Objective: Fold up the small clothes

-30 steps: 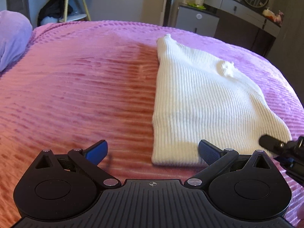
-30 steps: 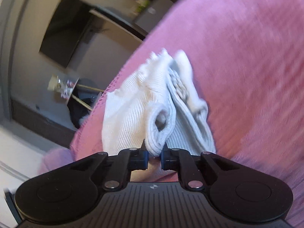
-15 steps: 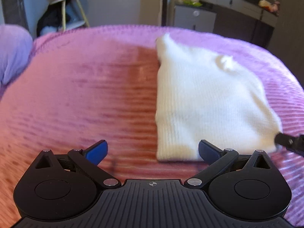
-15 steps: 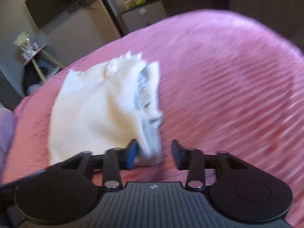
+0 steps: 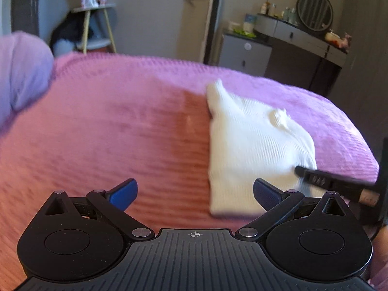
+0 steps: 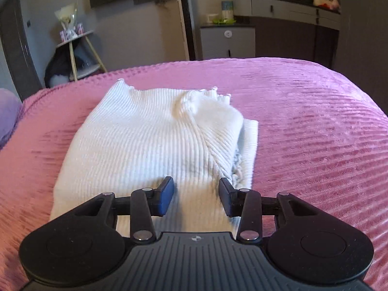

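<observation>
Right claw [image 6: 196,197] is part-open, just parted, gripping nothing; your white knit top [image 6: 155,145] lies folded on the bed straight ahead, long axis running away. Left claw [image 5: 195,194] gapes empty, farther left.

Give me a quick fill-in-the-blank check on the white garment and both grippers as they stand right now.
1. The white ribbed garment lies folded on the ____ bedspread.
2. The right gripper has just been opening; its jaws now stand ____, and the cloth under them is not pinched.
3. The left gripper has its jaws wide apart and holds ____.
4. In the left wrist view, the garment lies to the ____ of the left gripper's centre line.

Missing words: pink; open; nothing; right
</observation>
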The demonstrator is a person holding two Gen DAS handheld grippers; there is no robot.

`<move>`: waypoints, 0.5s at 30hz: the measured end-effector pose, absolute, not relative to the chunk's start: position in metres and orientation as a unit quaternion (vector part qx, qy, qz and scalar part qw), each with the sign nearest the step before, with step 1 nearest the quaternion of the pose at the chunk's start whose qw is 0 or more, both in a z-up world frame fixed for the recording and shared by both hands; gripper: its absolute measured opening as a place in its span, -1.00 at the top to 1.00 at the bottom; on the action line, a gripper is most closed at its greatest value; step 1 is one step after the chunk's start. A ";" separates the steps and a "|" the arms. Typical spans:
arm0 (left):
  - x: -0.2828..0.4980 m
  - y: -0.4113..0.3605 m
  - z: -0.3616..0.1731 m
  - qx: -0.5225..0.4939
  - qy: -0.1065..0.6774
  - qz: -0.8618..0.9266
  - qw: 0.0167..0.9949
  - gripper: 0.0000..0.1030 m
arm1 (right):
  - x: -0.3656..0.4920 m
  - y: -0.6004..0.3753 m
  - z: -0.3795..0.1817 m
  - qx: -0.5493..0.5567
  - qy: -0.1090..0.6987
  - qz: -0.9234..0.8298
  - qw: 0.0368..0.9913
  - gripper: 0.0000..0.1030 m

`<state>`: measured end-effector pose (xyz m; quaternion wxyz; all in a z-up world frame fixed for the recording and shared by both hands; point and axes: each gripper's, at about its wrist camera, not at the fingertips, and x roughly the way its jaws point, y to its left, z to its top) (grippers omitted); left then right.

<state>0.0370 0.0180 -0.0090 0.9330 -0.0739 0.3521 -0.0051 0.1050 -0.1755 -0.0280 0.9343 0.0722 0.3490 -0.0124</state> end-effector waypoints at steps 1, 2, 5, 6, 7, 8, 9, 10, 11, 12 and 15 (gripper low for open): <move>0.039 0.014 -0.014 -0.064 0.360 -0.011 0.931 -1.00 | 0.101 -0.179 -0.026 0.071 0.357 -0.030 0.931 0.15; 0.042 0.007 -0.018 -0.045 0.368 -0.016 0.928 -1.00 | 0.096 -0.185 -0.024 0.079 0.360 -0.031 0.929 0.13; 0.042 -0.005 -0.021 -0.029 0.367 -0.027 0.930 -1.00 | 0.065 -0.192 -0.024 0.097 0.387 -0.005 0.917 -0.10; 0.042 -0.006 -0.021 -0.030 0.368 -0.031 0.929 -1.00 | 0.054 -0.191 -0.025 0.096 0.396 0.004 0.913 -0.20; 0.042 -0.008 -0.021 -0.030 0.371 -0.035 0.927 -1.00 | 0.041 -0.190 -0.026 0.097 0.403 0.009 0.910 -0.39; 0.040 -0.009 -0.022 -0.031 0.376 -0.036 0.925 -1.00 | 0.031 -0.188 -0.027 0.098 0.411 0.012 0.906 -0.61; 0.038 -0.011 -0.022 -0.032 0.380 -0.038 0.924 -1.00 | 0.021 -0.186 -0.028 0.104 0.421 0.013 0.901 -0.73; 0.036 -0.012 -0.022 -0.034 0.384 -0.038 0.922 -1.00 | 0.014 -0.186 -0.030 0.112 0.428 0.013 0.897 -0.90; 0.034 -0.013 -0.021 -0.035 0.386 -0.040 0.921 -1.00 | 0.005 -0.185 -0.029 0.122 0.431 0.014 0.894 -0.92; 0.030 -0.013 -0.019 -0.035 0.386 -0.041 0.921 -1.00 | -0.003 -0.183 -0.028 0.129 0.436 0.014 0.890 -0.92; 0.019 -0.013 -0.012 -0.032 0.388 -0.036 0.920 -1.00 | -0.011 -0.176 -0.024 0.114 0.460 0.006 0.881 -0.92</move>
